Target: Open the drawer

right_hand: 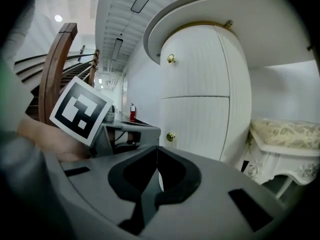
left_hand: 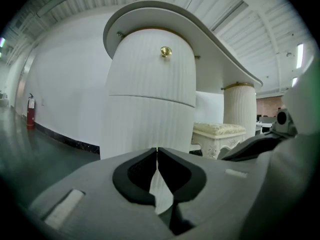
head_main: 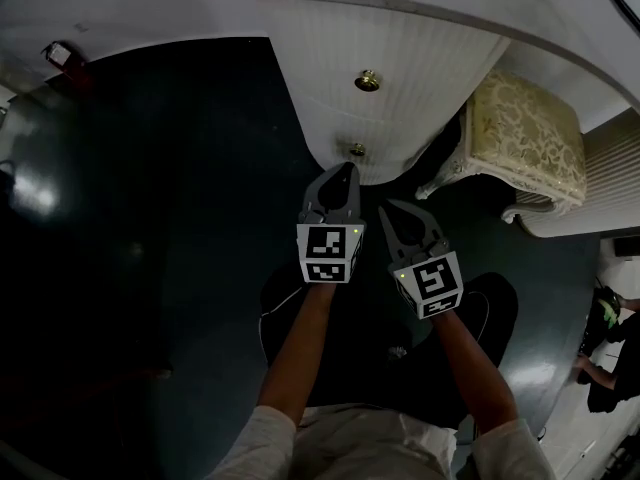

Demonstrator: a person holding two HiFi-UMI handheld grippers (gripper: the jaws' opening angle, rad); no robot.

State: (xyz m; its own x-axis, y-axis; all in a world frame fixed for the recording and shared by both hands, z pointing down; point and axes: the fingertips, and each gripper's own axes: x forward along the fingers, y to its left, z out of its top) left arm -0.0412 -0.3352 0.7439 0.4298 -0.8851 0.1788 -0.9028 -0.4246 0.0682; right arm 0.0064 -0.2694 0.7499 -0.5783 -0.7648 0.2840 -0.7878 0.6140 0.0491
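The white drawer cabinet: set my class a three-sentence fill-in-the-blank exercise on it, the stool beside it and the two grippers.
1. The white cabinet has ____ brass knobs, the upper knob above the lower knob.
2. The left gripper and the right gripper both have their jaws ____, with nothing between them.
3. In the head view, the cream upholstered stool stands to the cabinet's ____.

Missing words: two; shut; right.

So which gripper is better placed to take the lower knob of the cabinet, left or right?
Probably the left. In the head view the left gripper sits just before the lower knob; the right gripper is farther back. Both are shut.
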